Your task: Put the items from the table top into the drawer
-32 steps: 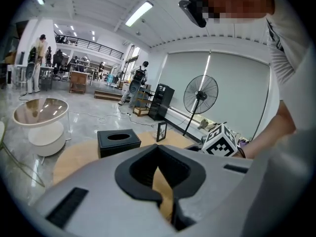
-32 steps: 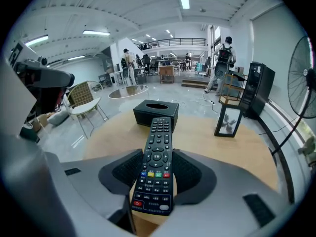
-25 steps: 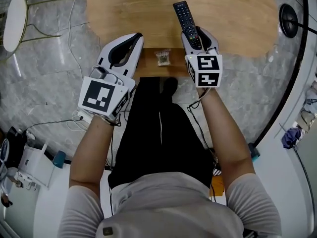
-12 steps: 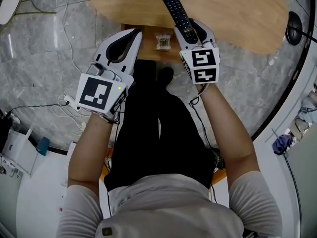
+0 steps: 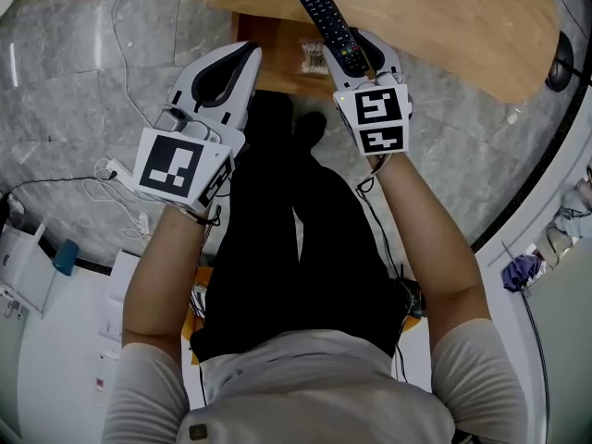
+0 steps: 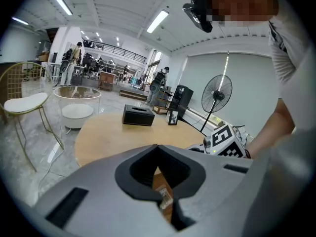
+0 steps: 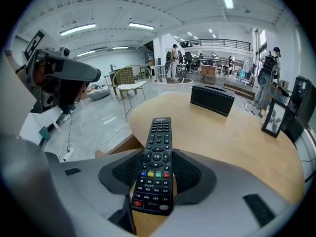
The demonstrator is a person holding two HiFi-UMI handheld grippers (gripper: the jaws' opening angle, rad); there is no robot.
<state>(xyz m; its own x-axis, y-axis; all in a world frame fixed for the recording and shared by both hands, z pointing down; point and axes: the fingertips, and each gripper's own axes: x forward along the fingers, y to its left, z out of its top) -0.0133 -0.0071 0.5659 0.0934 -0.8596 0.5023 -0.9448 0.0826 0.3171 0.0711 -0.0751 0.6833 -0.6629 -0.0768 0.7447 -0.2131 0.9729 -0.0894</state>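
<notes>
Currently the left tool (image 5: 248, 58) is clenched on nothing. Its tips meet, and the loop between its pads frames only the open drawer (image 5: 277, 49) and the small packet (image 5: 313, 58) already lying inside. It hangs at the drawer's left front, probably parked clear of the opening. Right of it, the right tool (image 5: 363, 54) grasps the remote control (image 5: 328, 21) near its lower end, pads on both long edges and keypad up. Most of the remote's length juts forward over the edge of the table (image 5: 444, 17). This looks like a carry hold, with the free end able to lead into the drawer. Against the frame a second back, both tools sit nearer the drawer. The remote has come back from over the table toward the opening, with the grip unchanged. The packet has not moved.
</notes>
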